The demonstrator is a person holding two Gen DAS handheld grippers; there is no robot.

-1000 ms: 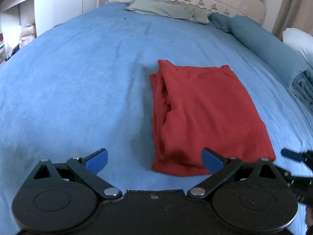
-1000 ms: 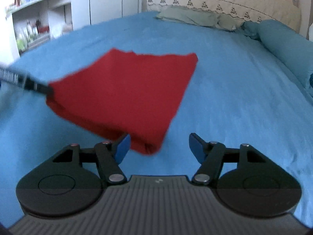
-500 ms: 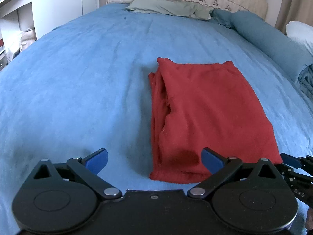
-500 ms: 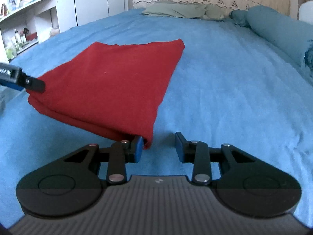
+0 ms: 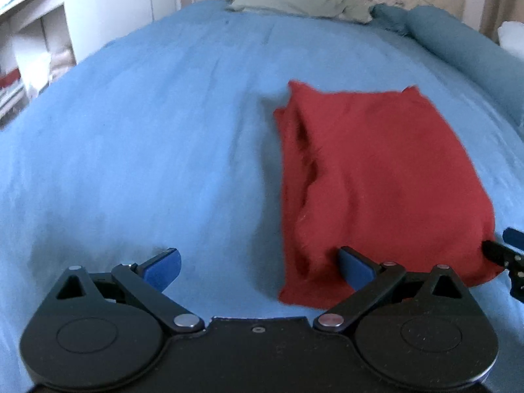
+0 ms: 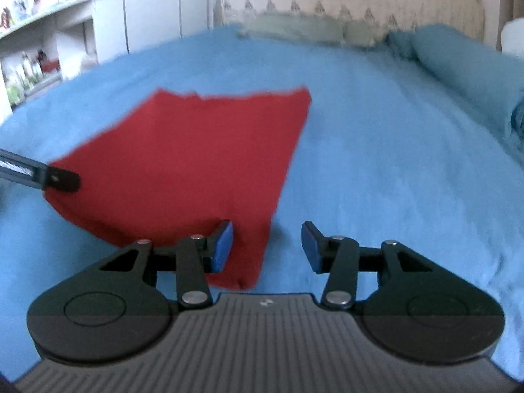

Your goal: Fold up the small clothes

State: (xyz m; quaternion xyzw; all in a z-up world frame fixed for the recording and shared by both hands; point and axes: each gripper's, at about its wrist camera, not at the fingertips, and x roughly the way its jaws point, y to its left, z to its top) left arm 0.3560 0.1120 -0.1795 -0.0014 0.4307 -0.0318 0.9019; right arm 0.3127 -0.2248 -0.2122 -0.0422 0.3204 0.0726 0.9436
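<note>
A folded red garment point(image 5: 376, 177) lies flat on the blue bedspread point(image 5: 147, 137). My left gripper point(image 5: 258, 267) is open and empty at the garment's near left corner, with its right fingertip over the cloth's near edge. My right gripper point(image 6: 267, 245) is open and empty at the near right corner of the garment point(image 6: 190, 160), with the corner lying between its fingertips. The right gripper's tip shows at the right edge of the left wrist view point(image 5: 511, 249). The left gripper's finger point(image 6: 49, 177) shows at the left of the right wrist view.
Pillows point(image 5: 294, 0) and a padded headboard point(image 6: 360, 3) are at the far end of the bed. A long blue bolster point(image 5: 465, 52) lies along the right side. White shelves point(image 6: 49, 39) stand beside the bed on the left.
The right gripper narrowed half a second ago and is now wider open again, set further onto the garment's corner. The left gripper has shifted left and closer, so the garment sits further right.
</note>
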